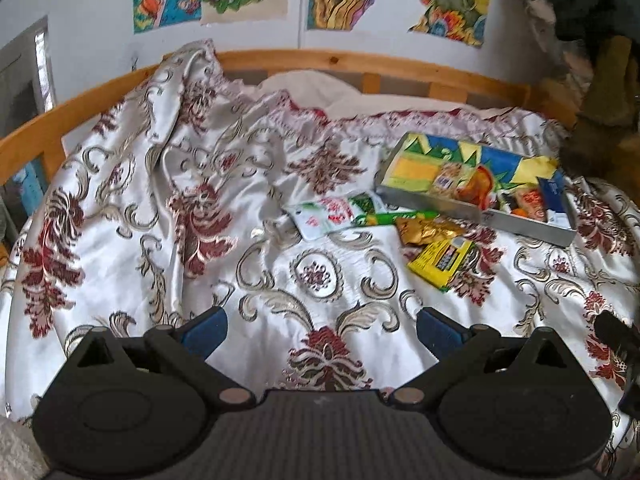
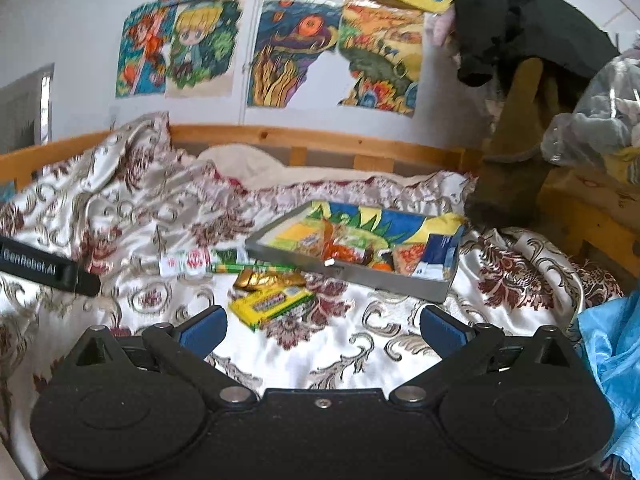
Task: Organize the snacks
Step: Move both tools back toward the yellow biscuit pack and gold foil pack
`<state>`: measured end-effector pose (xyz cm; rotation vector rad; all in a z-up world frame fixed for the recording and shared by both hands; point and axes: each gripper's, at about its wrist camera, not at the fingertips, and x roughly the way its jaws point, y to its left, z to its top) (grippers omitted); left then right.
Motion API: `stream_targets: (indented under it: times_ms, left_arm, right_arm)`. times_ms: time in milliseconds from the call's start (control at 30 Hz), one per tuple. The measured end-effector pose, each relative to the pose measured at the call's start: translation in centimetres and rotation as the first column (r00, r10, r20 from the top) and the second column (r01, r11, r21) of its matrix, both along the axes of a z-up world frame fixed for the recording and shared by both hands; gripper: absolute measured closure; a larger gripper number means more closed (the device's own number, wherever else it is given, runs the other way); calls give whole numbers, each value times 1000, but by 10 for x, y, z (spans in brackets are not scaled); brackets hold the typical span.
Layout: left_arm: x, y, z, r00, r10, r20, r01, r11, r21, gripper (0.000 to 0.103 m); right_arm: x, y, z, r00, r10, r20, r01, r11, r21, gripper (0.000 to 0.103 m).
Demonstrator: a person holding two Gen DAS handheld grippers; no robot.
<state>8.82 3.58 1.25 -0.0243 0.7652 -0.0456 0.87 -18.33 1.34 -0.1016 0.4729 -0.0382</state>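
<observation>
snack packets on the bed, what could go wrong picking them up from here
The gold packet partly overlaps the yellow box, so grabbing one may drag the other. The bedspread is soft and wrinkled, so the open right tongs could pinch cloth. The tray sits tilted on it and might tip.

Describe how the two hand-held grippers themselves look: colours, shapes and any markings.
Both look alike. The left hand-held gripper has a matte black body with two rounded disc housings, black linkage arms with silver pivot pins, and blue fingertips. The right hand-held gripper matches it, with a small screw in the middle. In the right wrist view, the left one's black side bears white "GenRobot.AI" lettering.
</observation>
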Motion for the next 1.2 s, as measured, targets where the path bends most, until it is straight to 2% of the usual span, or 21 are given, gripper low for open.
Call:
stream_targets:
  times_ms: [200,333,500,700,967,1200]
  left_arm:
    - [14,1,-5,998,1,-58,-1,1000,4,0]
    - [26,0,-10,996,-17,-85,20,999,38,0]
    - [40,6,-15,993,-23,-117,24,1000,4,0]
    - [56,6,-17,990,-43,-134,45,999,14,0]
    - [92,-4,-18,993,-91,-70,97,991,92,0]
    - [131,7,-22,997,-71,2,70,994,78,0]
  right_arm:
    - [12,7,-8,998,11,-60,-11,1000,-10,1]
    - [23,6,-12,995,11,-102,-10,1000,12,1]
    - [34,2,-15,991,-4,-137,11,999,52,1]
    - [50,-3,-17,987,-17,-160,29,997,72,1]
    - [85,-6,-22,983,-34,-181,51,994,95,1]
    - [122,1,-32,980,-38,-194,57,994,97,1]
